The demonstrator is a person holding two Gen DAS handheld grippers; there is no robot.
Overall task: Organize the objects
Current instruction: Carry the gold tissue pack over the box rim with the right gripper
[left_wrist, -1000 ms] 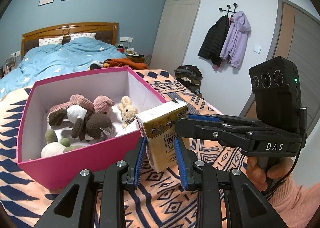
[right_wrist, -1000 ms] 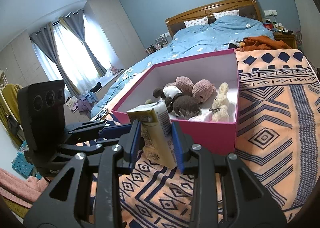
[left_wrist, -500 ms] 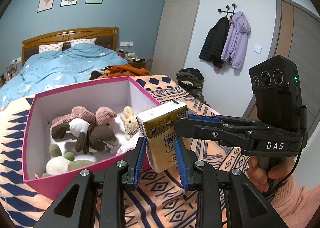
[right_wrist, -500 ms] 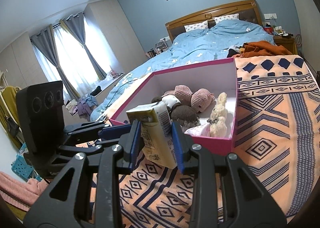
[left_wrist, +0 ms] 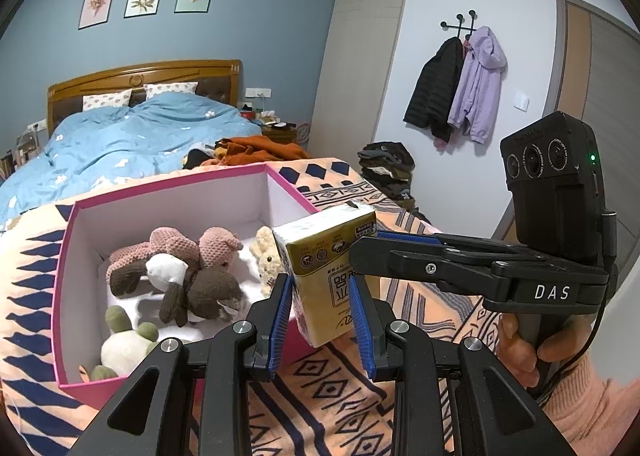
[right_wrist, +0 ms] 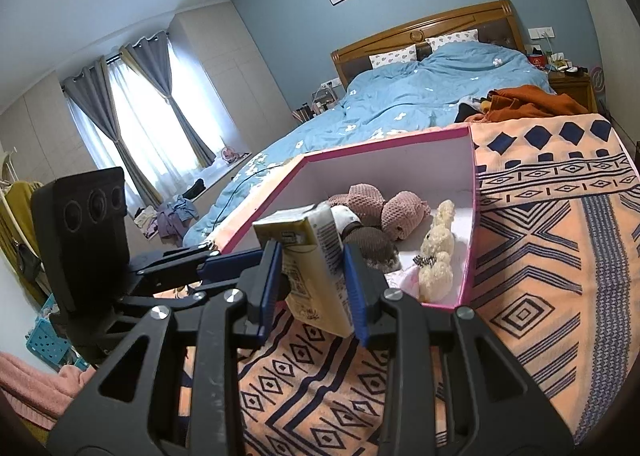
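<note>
A gold tissue pack (left_wrist: pixel 328 268) is held by both grippers at once, above the patterned blanket and at the near rim of the pink box (left_wrist: pixel 64 280). My left gripper (left_wrist: pixel 320 308) is shut on its sides. My right gripper (right_wrist: pixel 314 280) is shut on the same pack (right_wrist: pixel 316 268), coming in from the right. The box (right_wrist: pixel 470 224) holds several plush toys: a brown and pink knitted heap (left_wrist: pixel 188 272), a cream bunny (right_wrist: pixel 438 252) and a white and green one (left_wrist: pixel 124 344).
The box sits on an orange and navy patterned blanket (right_wrist: pixel 540 276) at the foot of a bed with a blue duvet (left_wrist: pixel 120 144). An orange garment (left_wrist: pixel 260 148) lies behind the box. Coats (left_wrist: pixel 460 88) hang on the right wall.
Both grippers have lifted the tissue pack a little; the box now sits lower in both views and more of its inside shows. Both grips are unchanged.
</note>
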